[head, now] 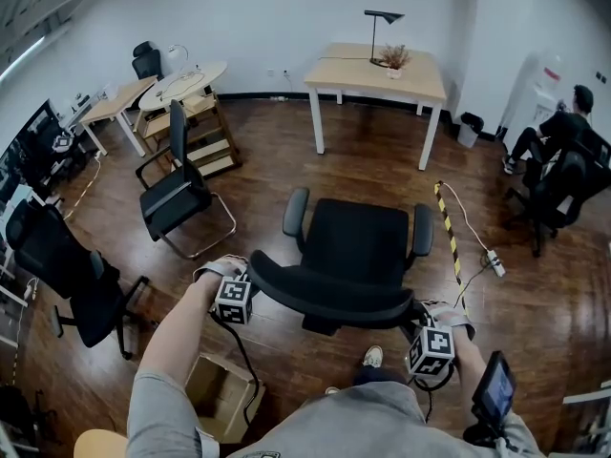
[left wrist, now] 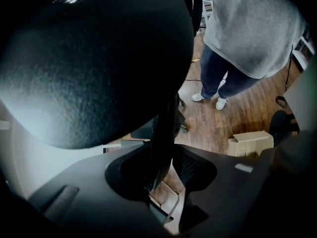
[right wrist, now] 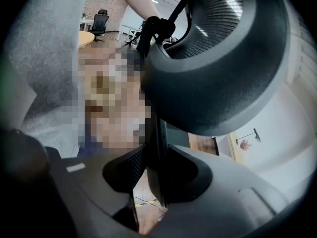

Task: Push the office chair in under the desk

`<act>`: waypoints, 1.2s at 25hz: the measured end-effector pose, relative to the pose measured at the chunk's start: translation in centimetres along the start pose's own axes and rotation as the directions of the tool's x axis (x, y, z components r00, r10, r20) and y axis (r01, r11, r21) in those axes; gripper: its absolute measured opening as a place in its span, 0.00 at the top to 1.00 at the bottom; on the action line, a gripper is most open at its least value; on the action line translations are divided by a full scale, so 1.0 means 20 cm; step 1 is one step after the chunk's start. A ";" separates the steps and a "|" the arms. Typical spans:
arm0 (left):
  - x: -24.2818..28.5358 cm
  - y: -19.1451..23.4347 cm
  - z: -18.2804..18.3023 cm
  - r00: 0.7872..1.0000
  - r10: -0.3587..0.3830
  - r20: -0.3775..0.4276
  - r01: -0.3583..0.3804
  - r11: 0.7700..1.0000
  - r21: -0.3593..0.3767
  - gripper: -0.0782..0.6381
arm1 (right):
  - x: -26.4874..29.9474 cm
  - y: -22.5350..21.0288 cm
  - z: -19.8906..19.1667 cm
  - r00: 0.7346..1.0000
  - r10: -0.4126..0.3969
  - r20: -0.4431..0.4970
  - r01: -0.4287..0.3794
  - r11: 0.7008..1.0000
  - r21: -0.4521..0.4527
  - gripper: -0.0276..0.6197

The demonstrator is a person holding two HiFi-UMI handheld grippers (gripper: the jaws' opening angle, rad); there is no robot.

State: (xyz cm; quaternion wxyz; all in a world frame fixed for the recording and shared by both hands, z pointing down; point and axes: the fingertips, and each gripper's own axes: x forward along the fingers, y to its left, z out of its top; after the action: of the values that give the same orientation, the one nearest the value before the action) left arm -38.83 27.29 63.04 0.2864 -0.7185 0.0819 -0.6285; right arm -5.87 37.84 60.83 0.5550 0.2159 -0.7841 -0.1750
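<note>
- Dark brown wooden plank floor [head: 286, 151]: all the furniture recorded here is stood on it.
- Light wooden worktop on white legs [head: 410, 82]: set against the far white wall. A thin black lamp [head: 383, 15] and a small dried plant [head: 393, 58] are carried on it.
- Black office chair with two armrests [head: 355, 241]: found mid-room on the floor, well apart from the worktop and not under it. The seat is turned toward the worktop and the backrest toward the person.
- Open brown cardboard box [head: 218, 394]: seen on the floor at the person's left side.
- Left tongs [left wrist: 162, 178]: closed partway, with the thin left edge of the backrest clamped between the jaws.
- Right tongs [right wrist: 156, 176]: closed partway, with the right edge of the backrest clamped likewise.
</note>
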 end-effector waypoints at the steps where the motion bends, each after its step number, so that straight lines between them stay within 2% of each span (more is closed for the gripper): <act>1: 0.01 0.00 0.00 1.000 0.001 0.001 -0.001 1.000 0.000 0.70 | 0.00 -0.01 -0.01 1.000 0.000 -0.003 0.000 1.000 0.001 0.74; 5: 0.05 0.04 -0.01 1.000 0.012 -0.024 -0.011 1.000 0.022 0.70 | 0.04 -0.05 -0.03 1.000 -0.004 -0.011 0.004 1.000 0.004 0.75; 12: 0.11 0.21 0.00 0.999 0.008 -0.045 -0.009 1.000 -0.012 0.70 | 0.13 -0.23 -0.09 1.000 -0.004 -0.030 0.004 1.000 0.004 0.75; 18: 0.20 0.34 -0.03 0.998 0.005 -0.062 -0.006 1.000 -0.012 0.70 | 0.22 -0.38 -0.11 1.000 -0.014 -0.017 0.014 1.000 0.002 0.75; 30: 0.35 0.60 0.04 0.998 -0.012 -0.067 0.009 0.999 -0.045 0.70 | 0.35 -0.67 -0.27 1.000 0.001 0.009 -0.001 1.000 -0.019 0.74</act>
State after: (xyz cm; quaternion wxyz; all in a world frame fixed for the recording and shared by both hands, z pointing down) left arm -33.72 14.35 62.90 0.2639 -0.7036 0.1017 -0.6518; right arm -0.87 22.63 61.23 0.5537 0.2096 -0.7848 -0.1831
